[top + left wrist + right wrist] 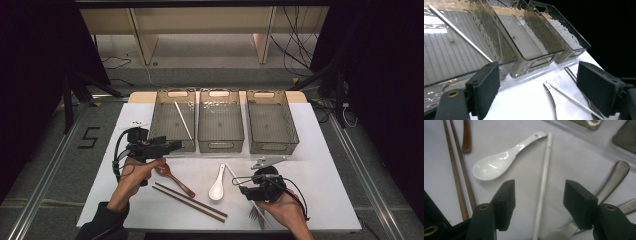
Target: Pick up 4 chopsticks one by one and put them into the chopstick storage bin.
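We see a white table [325,165] bearing three bins [220,131], brown chopsticks [190,202] — also two spoons [218,185], a white chopstick [542,187].

the right claw [242,186] covers the white chopstick's [543,182] middle in the high view; the fork's [610,183] tines run off the right gripper view's lower edge.

White chopstick [543,183] lies flat beside white spoon [499,162].

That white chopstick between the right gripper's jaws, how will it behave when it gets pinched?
The white chopstick looks thin, straight and stiff, so it probably won't bend. Its glossy, rounded shaft may slip or roll between the right gripper pads. Lying flat on the table, it gives little height to grip.
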Available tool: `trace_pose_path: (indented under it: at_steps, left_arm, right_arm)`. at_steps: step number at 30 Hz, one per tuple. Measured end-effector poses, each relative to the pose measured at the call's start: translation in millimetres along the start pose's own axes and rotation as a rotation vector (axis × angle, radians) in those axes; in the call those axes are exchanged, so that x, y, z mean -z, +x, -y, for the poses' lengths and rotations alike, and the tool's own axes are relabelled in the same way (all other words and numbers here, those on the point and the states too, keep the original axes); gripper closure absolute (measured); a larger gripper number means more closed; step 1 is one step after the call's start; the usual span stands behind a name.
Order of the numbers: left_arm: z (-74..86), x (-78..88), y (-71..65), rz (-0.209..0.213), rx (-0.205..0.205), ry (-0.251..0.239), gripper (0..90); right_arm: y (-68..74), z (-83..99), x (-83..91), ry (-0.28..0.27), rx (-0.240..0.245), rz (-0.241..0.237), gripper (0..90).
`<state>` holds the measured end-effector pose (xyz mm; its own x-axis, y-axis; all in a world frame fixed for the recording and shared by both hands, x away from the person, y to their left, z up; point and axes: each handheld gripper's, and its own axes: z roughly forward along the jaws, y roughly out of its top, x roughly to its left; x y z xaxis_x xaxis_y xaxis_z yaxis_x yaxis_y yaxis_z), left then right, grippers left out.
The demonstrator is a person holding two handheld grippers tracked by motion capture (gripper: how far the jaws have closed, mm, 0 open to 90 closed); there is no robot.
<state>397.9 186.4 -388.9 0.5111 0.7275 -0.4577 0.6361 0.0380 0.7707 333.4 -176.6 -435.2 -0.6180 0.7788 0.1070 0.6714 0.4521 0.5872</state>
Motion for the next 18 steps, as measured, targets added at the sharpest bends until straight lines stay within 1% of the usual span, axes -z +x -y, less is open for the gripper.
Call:
trace_pose_path:
  at_steps: [4,7,10,13,16,18]
  left_arm:
    - [4.1,2.2,-1.3,0.004,-0.005,-0.001,18.2]
    - [7.5,4.8,-2.6,0.002,-0.016,-0.003,18.2]
    - [10.7,6.7,-3.5,0.014,-0.023,-0.006,18.1]
    - [13.8,8.2,-3.2,0.013,-0.030,-0.005,17.9]
    - [16.8,9.3,-1.7,0.017,-0.021,-0.007,17.9]
    - [18.7,9.6,-0.7,0.016,-0.023,-0.004,17.9]
  right_arm:
    - [-0.1,3.2,-2.9,0.036,-0.012,-0.003,47.4]
    - [-0.2,5.7,-4.7,0.068,-0.011,0.005,51.3]
    - [-0.7,8.0,-7.2,0.098,-0.017,0.011,54.1]
    - [-1.2,9.5,-9.1,0.111,-0.019,0.011,55.5]
    - [-0.6,11.4,-11.6,0.127,-0.016,0.010,57.8]
    - [0.0,13.0,-13.1,0.139,-0.012,0.011,61.1]
